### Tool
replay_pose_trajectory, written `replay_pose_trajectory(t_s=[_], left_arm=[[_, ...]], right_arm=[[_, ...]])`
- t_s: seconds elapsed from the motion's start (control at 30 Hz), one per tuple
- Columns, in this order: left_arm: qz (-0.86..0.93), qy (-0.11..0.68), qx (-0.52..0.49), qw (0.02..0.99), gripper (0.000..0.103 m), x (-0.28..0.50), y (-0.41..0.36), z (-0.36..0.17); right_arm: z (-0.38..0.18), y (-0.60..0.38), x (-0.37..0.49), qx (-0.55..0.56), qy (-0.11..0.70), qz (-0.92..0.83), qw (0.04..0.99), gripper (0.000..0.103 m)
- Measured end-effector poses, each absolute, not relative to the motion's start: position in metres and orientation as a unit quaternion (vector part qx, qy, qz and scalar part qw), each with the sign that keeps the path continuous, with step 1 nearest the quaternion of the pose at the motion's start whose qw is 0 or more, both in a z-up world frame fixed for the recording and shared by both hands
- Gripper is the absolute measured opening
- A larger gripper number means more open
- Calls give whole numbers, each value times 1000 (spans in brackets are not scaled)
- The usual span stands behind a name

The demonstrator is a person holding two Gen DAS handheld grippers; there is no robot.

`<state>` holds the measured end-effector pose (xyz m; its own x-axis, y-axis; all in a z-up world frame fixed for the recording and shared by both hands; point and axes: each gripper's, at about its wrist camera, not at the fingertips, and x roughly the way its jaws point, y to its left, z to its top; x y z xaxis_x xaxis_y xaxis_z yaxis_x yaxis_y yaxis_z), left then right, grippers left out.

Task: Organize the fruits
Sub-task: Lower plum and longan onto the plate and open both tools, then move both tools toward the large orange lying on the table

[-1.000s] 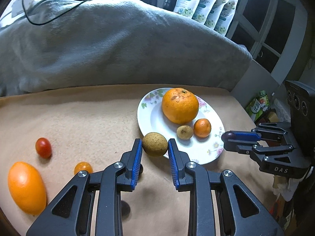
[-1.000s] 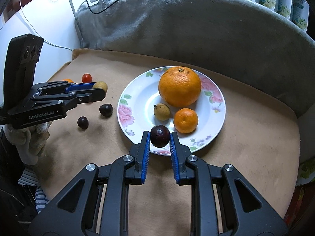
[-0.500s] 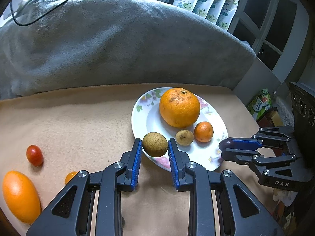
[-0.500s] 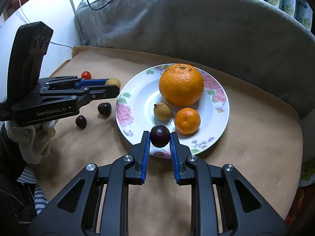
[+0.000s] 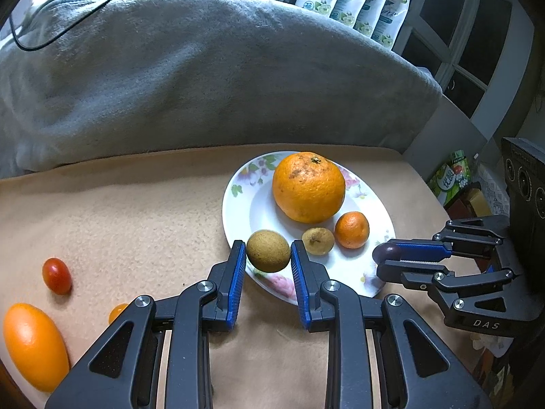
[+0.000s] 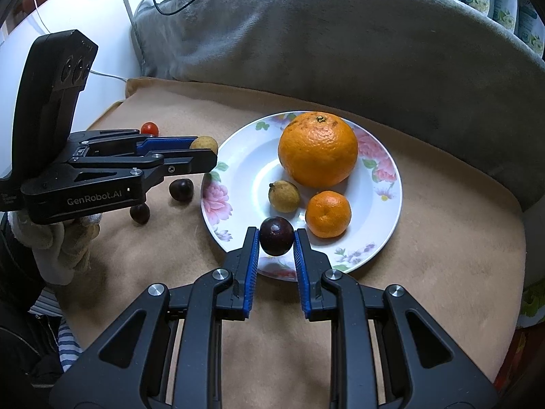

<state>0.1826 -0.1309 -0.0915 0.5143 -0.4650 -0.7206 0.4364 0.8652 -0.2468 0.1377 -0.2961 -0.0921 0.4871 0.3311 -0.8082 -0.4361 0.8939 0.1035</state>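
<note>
left gripper [image 5: 268,261]: you clamp the brown fruit [image 5: 268,251] over the plate [image 5: 238,204] near rim.
right gripper [image 6: 276,250]: you pinch the dark plum [image 6: 276,240] above the plate front edge.
release: lower both inside the rim, clear of the big orange [image 6: 317,149], then let go gently.

left claw [image 5: 268,284] – black, blue pads, silver screws | right claw [image 6: 276,266] – same | white glove [image 6: 58,248]

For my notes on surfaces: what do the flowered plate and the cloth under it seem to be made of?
The plate looks like glazed ceramic, perhaps porcelain: white, glossy, with soft reflections and printed pink flowers. Melamine cannot be excluded. The tan cloth looks like fleece or felt: matte, with a short fuzzy nap and no shine.
</note>
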Motion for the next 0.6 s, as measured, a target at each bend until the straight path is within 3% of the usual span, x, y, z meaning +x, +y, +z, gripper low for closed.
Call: replay_pose_trajectory(t_s=[0.07,0.1,0.17,0.3,0.4,0.6], left_arm=[[-260,418,-18,870,27,183,-131,-91],[-260,418,-18,870,34,183,-131,-90],[-259,415,-19,872,43,182,-131,-89],[-254,412,-19,875,56,182,-130,-88],[-247,411,-25,877,72,182,-128,-86],[-238,415,-28,878,79,181,-126,-85]], right_arm=[[-92,-297,138,-57,456,222,860,27],[-92,-297,138,-56,455,222,860,42],[-90,-298,138,-55,450,221,864,62],[-86,-299,136,-55,445,224,866,65],[-85,-298,134,-60,440,222,868,83],[-84,-296,132,-66,436,218,871,88]])
